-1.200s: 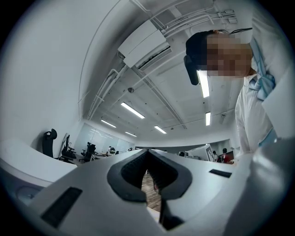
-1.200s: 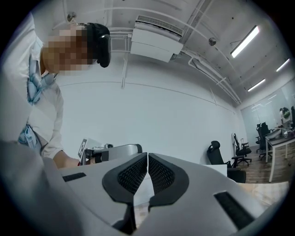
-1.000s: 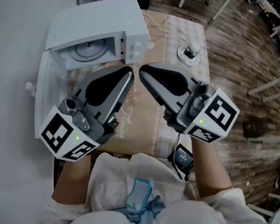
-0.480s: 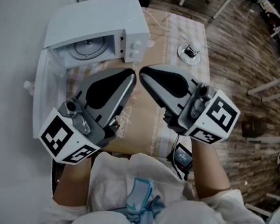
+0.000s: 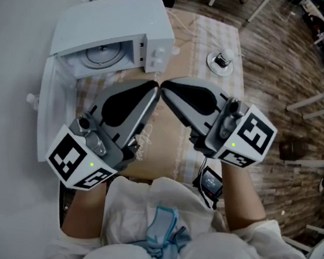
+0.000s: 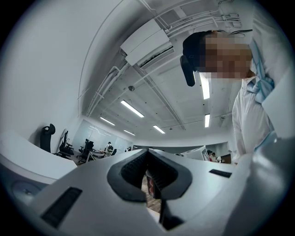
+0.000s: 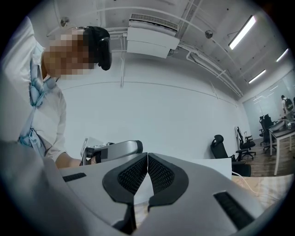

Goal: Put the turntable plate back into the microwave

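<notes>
The white microwave (image 5: 144,20) stands at the back left of the table with its door (image 5: 53,103) swung open. A round turntable plate (image 5: 100,57) lies flat inside the cavity. My left gripper (image 5: 154,87) and right gripper (image 5: 164,87) hover above the cloth in front of the microwave, tips almost meeting. Both are shut and hold nothing. In the left gripper view the left gripper (image 6: 148,156) has its pads together. The right gripper (image 7: 147,159) looks the same in its own view, which also shows the left gripper's body (image 7: 115,150).
A beige patterned cloth (image 5: 171,148) covers the table. A small round dish (image 5: 220,61) with something on it sits at the back right. A small black device (image 5: 211,183) hangs near the person's waist. Wooden floor and furniture legs lie to the right.
The right gripper's tips have drifted slightly down toward the left gripper's tips. The left gripper has stayed put.
</notes>
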Available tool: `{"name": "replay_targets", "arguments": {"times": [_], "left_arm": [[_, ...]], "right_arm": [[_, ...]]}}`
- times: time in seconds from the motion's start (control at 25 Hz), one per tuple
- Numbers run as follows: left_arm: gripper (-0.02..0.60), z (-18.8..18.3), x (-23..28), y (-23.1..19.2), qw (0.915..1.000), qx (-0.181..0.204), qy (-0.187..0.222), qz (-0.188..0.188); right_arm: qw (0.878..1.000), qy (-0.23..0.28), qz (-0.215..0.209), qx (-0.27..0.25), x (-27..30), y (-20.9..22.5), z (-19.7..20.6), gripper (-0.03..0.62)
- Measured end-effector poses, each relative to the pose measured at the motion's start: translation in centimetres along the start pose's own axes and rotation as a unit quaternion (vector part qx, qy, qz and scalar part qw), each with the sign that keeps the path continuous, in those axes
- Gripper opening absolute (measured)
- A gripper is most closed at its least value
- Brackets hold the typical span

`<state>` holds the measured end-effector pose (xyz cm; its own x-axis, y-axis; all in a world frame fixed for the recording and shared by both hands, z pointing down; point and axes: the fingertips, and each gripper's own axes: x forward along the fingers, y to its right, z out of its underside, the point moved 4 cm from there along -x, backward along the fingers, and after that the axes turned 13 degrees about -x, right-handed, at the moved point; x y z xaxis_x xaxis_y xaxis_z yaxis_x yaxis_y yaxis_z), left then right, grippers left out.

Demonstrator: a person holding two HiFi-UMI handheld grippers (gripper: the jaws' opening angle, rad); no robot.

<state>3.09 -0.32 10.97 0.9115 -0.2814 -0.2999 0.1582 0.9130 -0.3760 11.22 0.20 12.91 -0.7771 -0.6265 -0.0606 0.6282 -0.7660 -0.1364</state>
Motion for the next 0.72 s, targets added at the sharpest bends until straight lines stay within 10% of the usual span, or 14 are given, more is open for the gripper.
{"name": "replay_targets", "arguments": {"times": [0.72], "left_arm": [[0.002,-0.07,0.04,-0.68,1.0000,-0.004,0.003,-0.003]], "right_arm": [[1.000,-0.011,-0.018,0.001,0.78,0.30,0.22,0.032]]}}
